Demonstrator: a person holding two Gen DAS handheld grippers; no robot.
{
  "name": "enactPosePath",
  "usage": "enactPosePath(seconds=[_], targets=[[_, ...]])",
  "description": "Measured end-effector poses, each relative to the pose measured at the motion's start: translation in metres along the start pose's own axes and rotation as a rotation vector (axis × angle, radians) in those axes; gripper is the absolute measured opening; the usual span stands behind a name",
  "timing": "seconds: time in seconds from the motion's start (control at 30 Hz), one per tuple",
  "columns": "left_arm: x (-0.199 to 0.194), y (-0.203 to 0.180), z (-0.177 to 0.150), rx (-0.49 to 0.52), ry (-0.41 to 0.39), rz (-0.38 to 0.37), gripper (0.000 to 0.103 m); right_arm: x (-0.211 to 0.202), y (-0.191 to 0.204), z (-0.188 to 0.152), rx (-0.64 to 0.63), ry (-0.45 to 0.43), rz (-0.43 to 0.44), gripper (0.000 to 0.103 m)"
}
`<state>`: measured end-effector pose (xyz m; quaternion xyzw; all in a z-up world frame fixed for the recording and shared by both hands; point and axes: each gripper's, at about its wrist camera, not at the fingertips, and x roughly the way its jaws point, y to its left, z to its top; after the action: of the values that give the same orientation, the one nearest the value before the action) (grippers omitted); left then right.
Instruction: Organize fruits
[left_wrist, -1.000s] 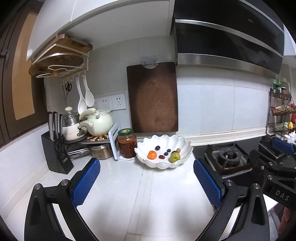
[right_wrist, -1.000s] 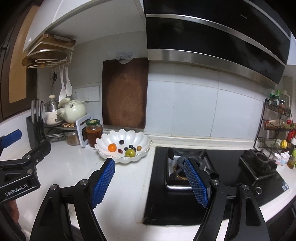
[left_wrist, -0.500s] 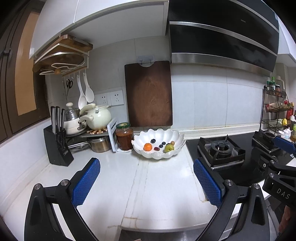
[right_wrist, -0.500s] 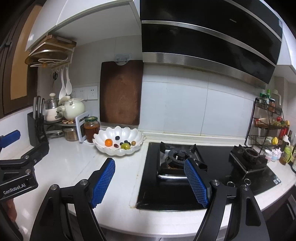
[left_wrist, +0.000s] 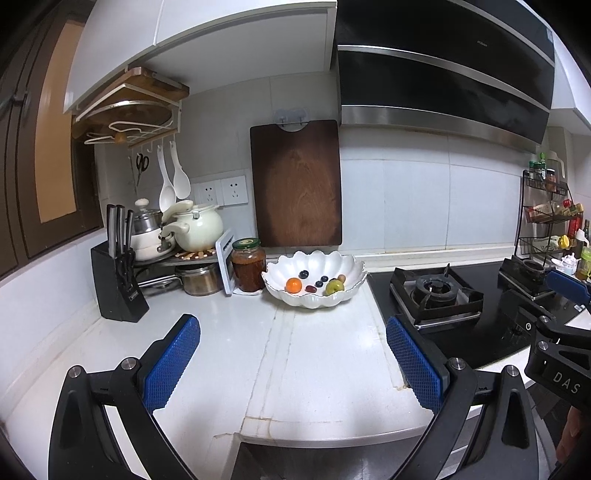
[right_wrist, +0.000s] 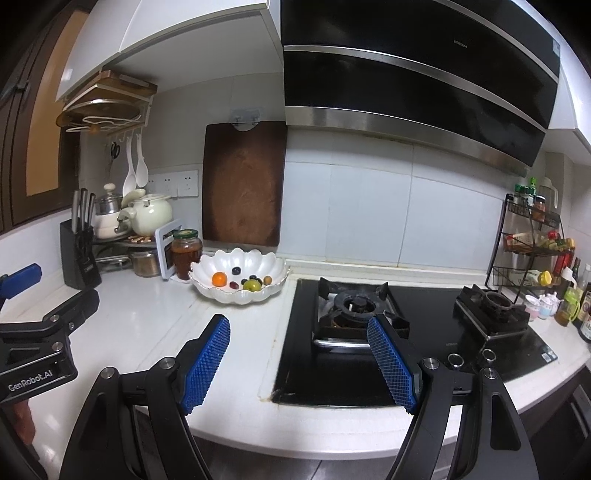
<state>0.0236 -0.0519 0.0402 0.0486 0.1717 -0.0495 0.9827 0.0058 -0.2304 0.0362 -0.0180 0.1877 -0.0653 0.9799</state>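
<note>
Left wrist view first: the left gripper (left_wrist: 293, 354) with its blue textured pads hangs over the white stone countertop (left_wrist: 229, 332), jaws spread wide and nothing between them. Well ahead of it, back by the wall, sits the white scalloped ceramic bowl (left_wrist: 314, 299). All the fruit is in there: a small orange citrus (left_wrist: 294, 284), a green round fruit (left_wrist: 334, 287), a few dark blue-black berries (left_wrist: 303, 274), a little reddish-purple one (left_wrist: 311, 288) and a tan one (left_wrist: 342, 277) tucked behind the green. Just left of the bowl, a glass jar of reddish-brown preserve with a green lid (left_wrist: 248, 265), close enough that I can't tell if they touch. A dark wooden cutting board (left_wrist: 295, 184) hangs on the wall behind, and a black knife block (left_wrist: 117, 280) stands farther left.

Right wrist view: the right gripper (right_wrist: 299, 354), same blue pads, is also wide open and holding nothing. It sits over the front edge where the countertop meets the black glass gas hob (right_wrist: 413, 332), left finger over the white stone, right finger over the near burner. The bowl is up and to the left of it, well apart. At the left edge you can see the left gripper's black body, and a bit of a hand (right_wrist: 24, 417) under it.
</note>
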Motion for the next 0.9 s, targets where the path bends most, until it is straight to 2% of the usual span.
enactPosePath(seconds=[0.9], targets=[[0.0002, 0.0048, -0.0023, 0.004, -0.004, 0.000, 0.103, -0.0009, 0.0064, -0.0015, 0.006, 0.015, -0.011, 0.078]])
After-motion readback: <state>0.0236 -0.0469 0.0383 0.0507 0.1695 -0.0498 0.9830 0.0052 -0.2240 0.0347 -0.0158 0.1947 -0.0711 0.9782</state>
